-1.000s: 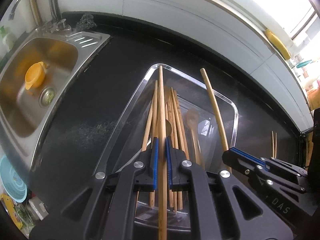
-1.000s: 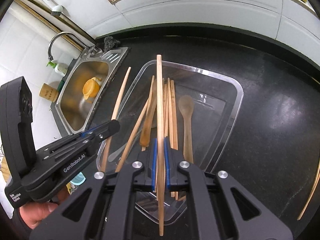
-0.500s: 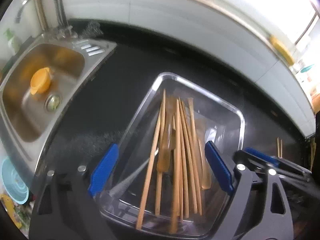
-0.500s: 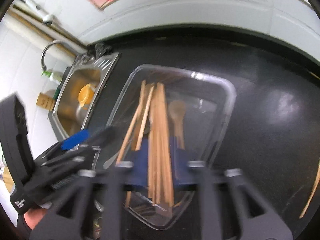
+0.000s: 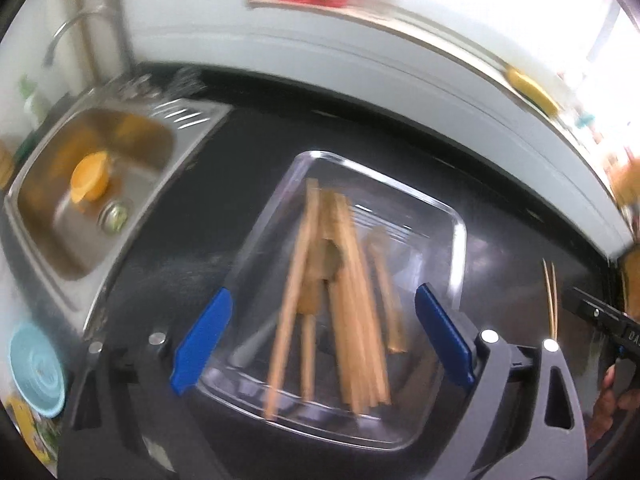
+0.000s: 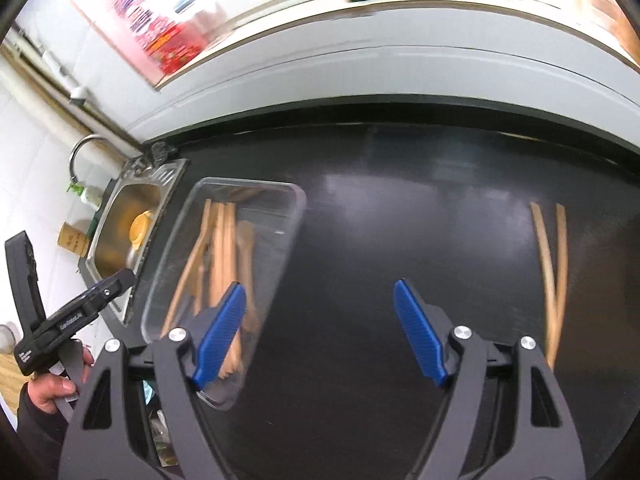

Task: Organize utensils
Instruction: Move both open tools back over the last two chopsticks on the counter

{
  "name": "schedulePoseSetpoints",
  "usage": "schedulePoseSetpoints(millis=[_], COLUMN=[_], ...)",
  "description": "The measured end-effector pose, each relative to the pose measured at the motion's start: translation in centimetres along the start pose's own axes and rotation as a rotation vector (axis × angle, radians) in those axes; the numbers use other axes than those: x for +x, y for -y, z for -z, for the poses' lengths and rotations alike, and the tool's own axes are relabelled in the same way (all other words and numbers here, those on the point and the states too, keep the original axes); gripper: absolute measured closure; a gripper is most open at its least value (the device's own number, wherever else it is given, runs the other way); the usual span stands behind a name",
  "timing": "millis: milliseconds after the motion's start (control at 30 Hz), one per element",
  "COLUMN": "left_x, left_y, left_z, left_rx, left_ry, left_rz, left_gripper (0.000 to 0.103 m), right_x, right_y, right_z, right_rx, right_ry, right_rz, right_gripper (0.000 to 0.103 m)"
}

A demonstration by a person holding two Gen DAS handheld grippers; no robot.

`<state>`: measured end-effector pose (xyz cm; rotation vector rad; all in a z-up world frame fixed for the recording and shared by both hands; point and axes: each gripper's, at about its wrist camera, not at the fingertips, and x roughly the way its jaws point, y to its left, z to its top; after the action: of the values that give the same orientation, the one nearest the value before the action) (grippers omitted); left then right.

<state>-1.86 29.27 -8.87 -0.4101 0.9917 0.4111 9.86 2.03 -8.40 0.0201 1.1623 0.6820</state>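
Hovering over the clear plastic tray (image 5: pixel 456 216), the left gripper (image 5: pixel 320 334) has its blue pads (image 5: pixel 202 346) spread wide and opening, one to either side of the tray's near half, pressing on nothing. Inside the tray lies a bundle of wooden chopsticks (image 5: pixel 352 320), running lengthwise and fanning out toward the near wall, with a wooden spoon (image 5: pixel 384 292) on the bundle's right side; the picture is blurred, so the pieces cannot be counted. Left of the tray sits the steel sink (image 5: pixel 48 240) with an orange cup (image 5: pixel 90 176) in its basin. Right of the tray, well apart from it on the black countertop (image 5: pixel 248 168), lie two loose chopsticks (image 5: pixel 551 300).

From the right wrist view the right gripper (image 6: pixel 320 334) is to the right of the tray (image 6: pixel 296 200), over bare countertop (image 6: pixel 400 220). Its jaws stand apart with nothing between them; its left pad (image 6: pixel 220 332) overlaps the tray's near right corner in the picture, though whether it touches cannot be told. The two loose chopsticks (image 6: pixel 554 272) lie further right of the tray, beyond this gripper, side by side and nearly meeting at their near ends. At the tray's left a hand (image 6: pixel 52 384) holds the left gripper's handle
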Motion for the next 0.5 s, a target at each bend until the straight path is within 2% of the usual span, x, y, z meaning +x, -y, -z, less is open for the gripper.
schedulePoseSetpoints(millis=[167, 367, 500], left_x=[0.3, 2.3, 4.3], left_y=[7.1, 18.2, 24.8], left_z=[1.8, 6.4, 9.4], left_rx=[0.108, 0.268, 0.374], left_ry=[-0.012, -0.083, -0.133], left_rz=[0.047, 0.138, 0.188], left_gripper=[0.012, 0.012, 0.012], right_x=[-3.4, -6.6, -7.5], right_y=[6.6, 16.3, 20.4], right_z=[2.7, 7.2, 9.5], right_rx=[0.024, 0.126, 0.131], right_ry=[0.036, 0.002, -0.017], right_rz=[0.097, 0.168, 0.212], right_gripper=[0.029, 0.029, 0.029])
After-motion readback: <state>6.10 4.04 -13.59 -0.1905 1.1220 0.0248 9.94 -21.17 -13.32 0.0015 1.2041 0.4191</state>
